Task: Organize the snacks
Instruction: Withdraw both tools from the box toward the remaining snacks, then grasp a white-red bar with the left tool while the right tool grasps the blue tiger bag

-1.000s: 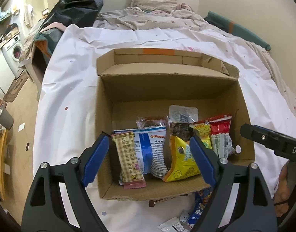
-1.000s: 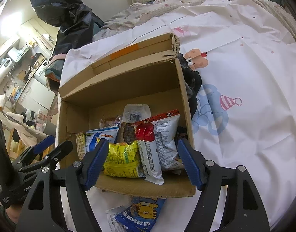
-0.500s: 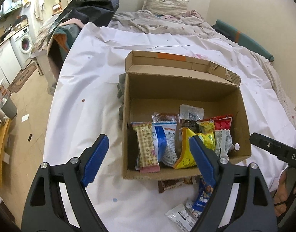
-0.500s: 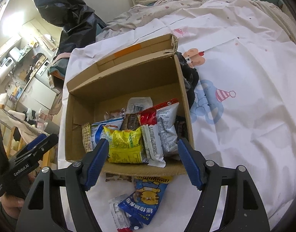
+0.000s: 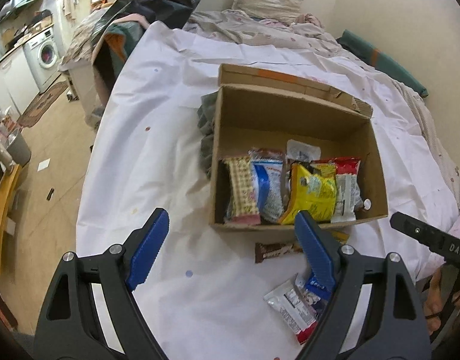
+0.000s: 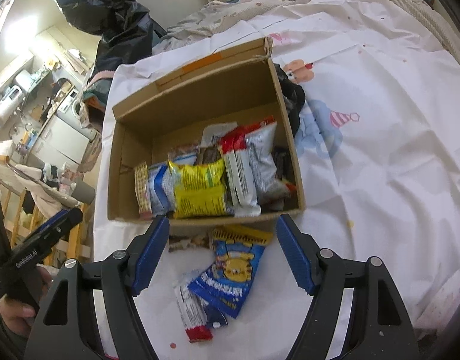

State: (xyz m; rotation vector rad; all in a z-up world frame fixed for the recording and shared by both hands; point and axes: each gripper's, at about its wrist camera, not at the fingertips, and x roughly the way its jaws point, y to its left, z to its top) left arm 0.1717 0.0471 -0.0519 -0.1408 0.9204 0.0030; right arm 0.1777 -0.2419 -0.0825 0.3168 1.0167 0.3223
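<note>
On the bed: a white sheet [image 5: 158,138] with a cardboard box [image 5: 293,114] standing open on it, flaps up at the far side.
Box contents: packets stood in a row against the near wall, among them a checked wafer pack [image 5: 242,192], a blue-and-white bag [image 5: 267,189], a yellow bag [image 5: 312,195] and a red-and-silver bag [image 5: 345,186].
Outside the box: a brown chocolate bar [image 5: 275,250] lies on the sheet just beside the near wall; a blue cartoon bag [image 6: 233,273] and a silver-and-red wrapper [image 6: 191,312] lie nearer me, the two overlapping.
Beside the box: dark crumpled cloth [image 6: 293,96] pressed against its right wall.
Left gripper [image 5: 230,252]: jaws spread wide, nothing between them, hovering over the sheet short of the box's near left corner.
Right gripper [image 6: 222,252]: jaws also wide apart and holding nothing, poised above the blue cartoon bag without touching it.
Further off: a rumpled blanket and pillow [image 5: 266,3] at the bed's head, a washing machine [image 5: 43,57] across the room.
</note>
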